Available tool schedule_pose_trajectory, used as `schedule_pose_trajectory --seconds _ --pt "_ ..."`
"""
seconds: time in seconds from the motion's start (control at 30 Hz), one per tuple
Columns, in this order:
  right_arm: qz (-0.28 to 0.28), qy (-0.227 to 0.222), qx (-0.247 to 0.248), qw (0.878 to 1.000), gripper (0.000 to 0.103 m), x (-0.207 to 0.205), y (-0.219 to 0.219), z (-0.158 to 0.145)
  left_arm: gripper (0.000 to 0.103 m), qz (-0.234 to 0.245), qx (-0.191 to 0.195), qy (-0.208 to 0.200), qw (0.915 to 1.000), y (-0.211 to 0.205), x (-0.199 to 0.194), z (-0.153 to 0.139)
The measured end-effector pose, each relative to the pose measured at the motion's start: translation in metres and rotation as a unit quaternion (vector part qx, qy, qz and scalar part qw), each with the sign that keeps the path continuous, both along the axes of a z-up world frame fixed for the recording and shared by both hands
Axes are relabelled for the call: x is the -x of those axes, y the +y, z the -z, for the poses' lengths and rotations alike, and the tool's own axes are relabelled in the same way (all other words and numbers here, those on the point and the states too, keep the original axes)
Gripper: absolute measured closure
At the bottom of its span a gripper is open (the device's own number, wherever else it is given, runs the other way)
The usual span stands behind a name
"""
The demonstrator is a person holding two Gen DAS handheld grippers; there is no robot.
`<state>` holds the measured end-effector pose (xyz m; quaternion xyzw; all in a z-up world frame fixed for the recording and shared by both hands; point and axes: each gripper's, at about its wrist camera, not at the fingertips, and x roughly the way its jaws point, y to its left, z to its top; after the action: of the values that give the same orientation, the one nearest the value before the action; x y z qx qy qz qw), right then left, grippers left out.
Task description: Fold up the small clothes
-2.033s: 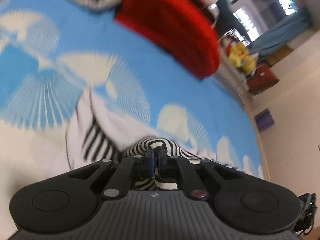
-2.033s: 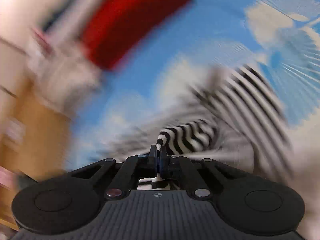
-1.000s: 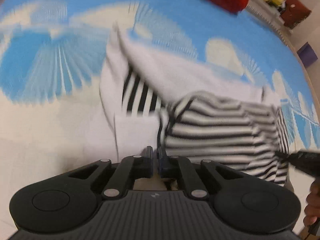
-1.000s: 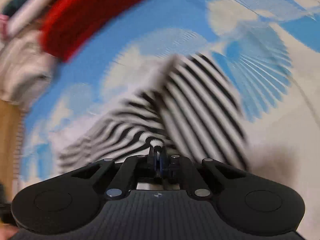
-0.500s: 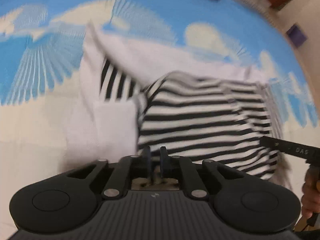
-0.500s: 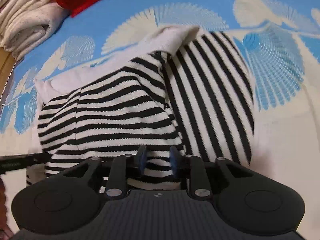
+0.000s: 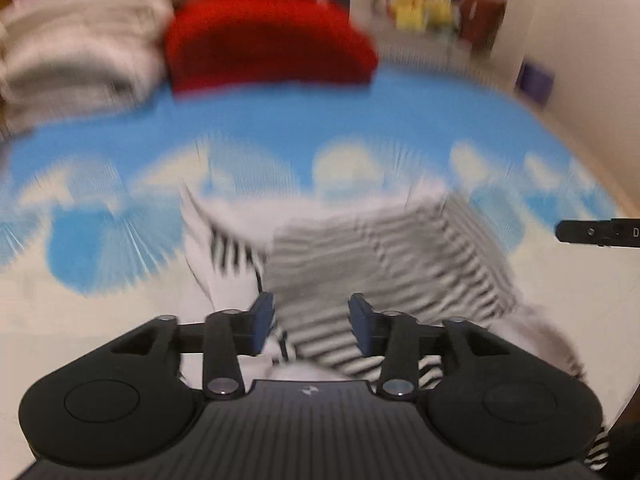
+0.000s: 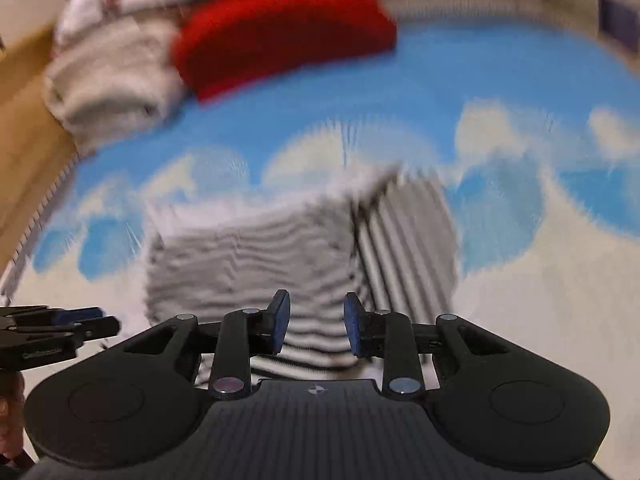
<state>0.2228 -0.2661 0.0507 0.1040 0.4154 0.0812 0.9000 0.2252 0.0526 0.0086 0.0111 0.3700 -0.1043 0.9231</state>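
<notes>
A black-and-white striped garment (image 7: 384, 256) lies folded on the blue and cream patterned bed cover (image 7: 280, 136). It also shows in the right wrist view (image 8: 256, 256). My left gripper (image 7: 312, 326) is open and empty just above the garment's near edge. My right gripper (image 8: 314, 326) is open and empty, also over the near edge. The tip of the right gripper shows at the right of the left wrist view (image 7: 596, 233). The left gripper shows at the left of the right wrist view (image 8: 52, 330). Both views are motion-blurred.
A red folded item (image 7: 268, 40) and a stack of beige folded clothes (image 7: 76, 52) lie at the far side of the bed. They also show in the right wrist view, red (image 8: 280, 28) and beige (image 8: 112, 80). A wooden frame (image 8: 24, 112) runs along the left.
Both grippers were shut on the striped garment and carried its edge over into a fold. They have since opened, let go, and pulled back and up.
</notes>
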Motion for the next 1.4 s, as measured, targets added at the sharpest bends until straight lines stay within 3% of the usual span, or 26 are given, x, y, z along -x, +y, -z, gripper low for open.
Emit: schedule_pose_trajectory --seconds 0.07,0.17,0.27,0.33,0.47,0.53,0.6,0.63,0.7,0.77,0.8,0.87,1.03,1.1,1.23,1.3,1.33,1.37,1.4 --pt "0.019 -0.047 -0.008 0.999 0.070 0.032 -0.012 -0.036 0.038 -0.004 0.010 -0.051 0.9986 0.002 0.040 -0.030" --pt "0.034 -0.089 -0.025 0.995 0.062 0.080 -0.032 -0.062 0.032 -0.013 0.016 -0.099 0.9949 -0.003 0.089 -0.053" --pt "0.049 -0.114 -0.019 0.992 0.057 0.137 -0.048 -0.059 0.032 -0.018 0.009 -0.119 0.9926 0.001 0.144 -0.057" --pt "0.064 -0.108 -0.020 0.992 0.057 0.165 -0.058 -0.045 0.032 -0.033 -0.004 -0.123 0.9919 0.004 0.176 -0.047" --pt "0.118 -0.056 -0.038 0.991 0.057 0.194 -0.070 0.004 0.032 -0.070 -0.002 -0.063 0.9956 0.018 0.205 -0.012" --pt "0.128 -0.026 -0.042 0.991 0.057 0.209 -0.077 0.025 0.029 -0.101 0.005 -0.014 0.9947 0.024 0.200 0.015" --pt "0.135 0.033 -0.036 0.990 0.057 0.208 -0.077 0.048 0.024 -0.113 0.015 0.030 0.9930 0.031 0.195 0.042" --pt "0.133 0.048 -0.042 0.989 0.057 0.207 -0.078 0.055 0.019 -0.120 0.013 0.047 0.9916 0.033 0.190 0.053" --pt "0.122 0.069 -0.037 0.989 0.056 0.201 -0.074 0.066 0.018 -0.131 0.007 0.064 0.9893 0.040 0.180 0.075" --pt "0.135 0.083 -0.022 0.987 0.055 0.197 -0.073 0.075 0.018 -0.155 -0.010 0.106 0.9822 0.043 0.169 0.094" --pt "0.141 0.090 -0.022 0.986 0.055 0.195 -0.074 0.081 0.018 -0.173 0.001 0.129 0.9764 0.048 0.162 0.099" --pt "0.147 0.108 -0.026 0.983 0.053 0.194 -0.077 0.091 0.018 -0.180 0.038 0.149 0.9715 0.054 0.157 0.108" --pt "0.152 0.147 -0.021 0.977 0.053 0.193 -0.079 0.113 0.018 -0.201 0.031 0.203 0.9579 0.056 0.159 0.130" --pt "0.153 0.158 -0.014 0.975 0.053 0.193 -0.079 0.119 0.023 -0.213 0.026 0.194 0.9573 0.060 0.164 0.131" --pt "0.153 0.172 -0.008 0.973 0.053 0.193 -0.078 0.128 0.079 -0.208 0.073 0.196 0.9553 0.070 0.169 0.126" --pt "0.154 0.173 -0.009 0.973 0.055 0.193 -0.078 0.130 0.082 -0.208 0.089 0.194 0.9546 0.072 0.172 0.122" --pt "0.154 0.172 -0.015 0.973 0.070 0.193 -0.078 0.130 0.082 -0.206 0.090 0.192 0.9553 0.072 0.171 0.121" --pt "0.152 0.170 -0.024 0.973 0.090 0.193 -0.078 0.130 0.081 -0.206 0.093 0.190 0.9554 0.072 0.173 0.120" --pt "0.150 0.166 -0.033 0.974 0.094 0.193 -0.076 0.129 0.079 -0.206 0.096 0.190 0.9551 0.071 0.171 0.121"
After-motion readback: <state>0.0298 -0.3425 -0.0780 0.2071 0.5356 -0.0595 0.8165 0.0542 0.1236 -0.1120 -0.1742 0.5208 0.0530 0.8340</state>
